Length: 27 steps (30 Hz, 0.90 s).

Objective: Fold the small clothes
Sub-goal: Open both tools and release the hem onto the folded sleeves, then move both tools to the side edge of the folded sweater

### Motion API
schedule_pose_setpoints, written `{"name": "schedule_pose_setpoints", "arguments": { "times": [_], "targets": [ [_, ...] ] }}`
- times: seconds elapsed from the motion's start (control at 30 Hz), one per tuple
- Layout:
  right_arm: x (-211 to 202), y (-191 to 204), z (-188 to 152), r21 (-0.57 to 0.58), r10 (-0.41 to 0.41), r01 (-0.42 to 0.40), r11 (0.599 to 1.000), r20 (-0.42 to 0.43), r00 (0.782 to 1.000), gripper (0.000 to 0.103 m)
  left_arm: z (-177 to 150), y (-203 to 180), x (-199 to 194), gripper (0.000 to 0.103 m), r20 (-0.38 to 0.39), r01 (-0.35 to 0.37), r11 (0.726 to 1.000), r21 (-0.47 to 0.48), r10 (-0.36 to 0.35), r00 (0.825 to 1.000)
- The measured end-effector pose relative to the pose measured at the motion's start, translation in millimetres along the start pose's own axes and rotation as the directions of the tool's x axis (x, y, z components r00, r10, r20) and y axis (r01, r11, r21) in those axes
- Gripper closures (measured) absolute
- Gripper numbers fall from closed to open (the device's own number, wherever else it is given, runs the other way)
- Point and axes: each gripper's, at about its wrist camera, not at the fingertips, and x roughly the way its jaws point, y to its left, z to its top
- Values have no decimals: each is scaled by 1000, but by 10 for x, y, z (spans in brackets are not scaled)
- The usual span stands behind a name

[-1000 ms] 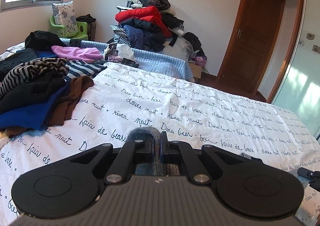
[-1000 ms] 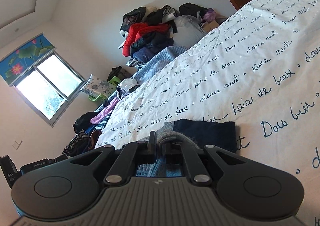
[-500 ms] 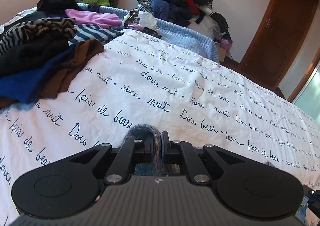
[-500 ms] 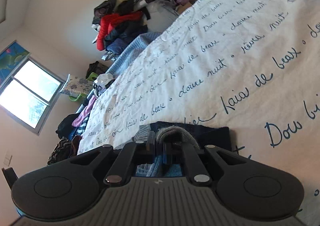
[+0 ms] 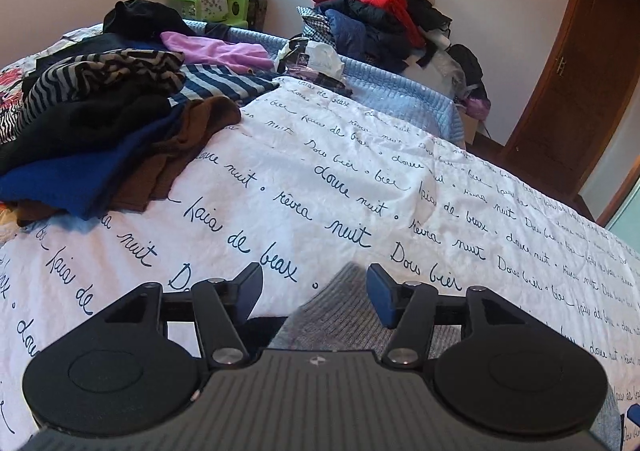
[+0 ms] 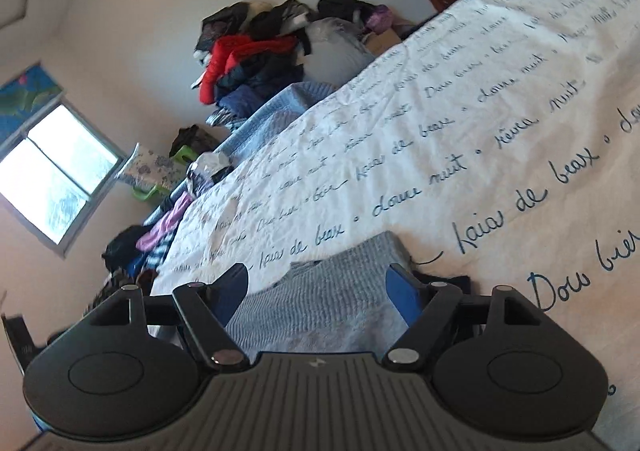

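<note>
The left hand-held gripper (image 5: 315, 293) hangs low over a bed (image 5: 360, 187), its jaws opening, a grey knit garment (image 5: 332, 311) lying between them with neither pad pressing on it. The right hand-held gripper (image 6: 318, 291) is likewise opening over the grey knit garment (image 6: 320, 291), which rests flat on the white script-printed cover with a dark fabric edge (image 6: 444, 281) showing beneath it. 2 hand-held grippers and 1 garment are at work. 1 heap of clothes (image 5: 100, 123) sits on the bed's far left; a 2nd pile (image 5: 376, 23) rises against the wall.
</note>
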Motion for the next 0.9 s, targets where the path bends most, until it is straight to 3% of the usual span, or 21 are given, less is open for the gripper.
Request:
{"name": "schedule_pose_setpoints", "arguments": {
  "times": [0.1, 0.2, 0.33, 0.43, 0.5, 0.6, 0.73, 0.8, 0.9],
  "targets": [
    [19, 257, -171, -135, 11, -20, 991, -71, 997, 21, -62, 9, -72, 46, -9, 2, 1000, 25, -2, 1000],
    [121, 341, -326, -179, -20, -7, 984, -149, 989, 11, -250, -30, -204, 36, -1, -35, 993, 117, 35, 999],
    [199, 358, -448, -271, -253, 213, 939, -124, 959, 10, -583, -48, -406, 25, 24, -93, 969, 228, 90, 996],
    [-32, 514, -569, -350, -330, 298, 888, -36, 943, 9, -806, -24, -546, 21, 42, -129, 949, 289, 122, 992],
    [-227, 640, -697, -408, -306, 289, 866, 26, 952, 0, -931, -25, -611, 21, 66, -172, 930, 325, 159, 985],
    [-382, 807, -929, -488, -252, 233, 841, 26, 967, 0, -1086, -11, -678, 19, 85, -219, 915, 339, 202, 976],
    [-428, 879, -1130, -455, -196, 154, 877, -46, 980, 0, -1223, -3, -746, 19, 75, -215, 917, 336, 202, 977],
    [-399, 871, -1206, -454, -197, 142, 880, -75, 978, 0, -1277, -17, -780, 18, 91, -227, 908, 353, 209, 974],
    [-357, 828, -1307, -474, -258, 189, 860, -84, 963, 0, -1336, -24, -825, 15, 109, -239, 895, 377, 214, 971]
  ]
}}
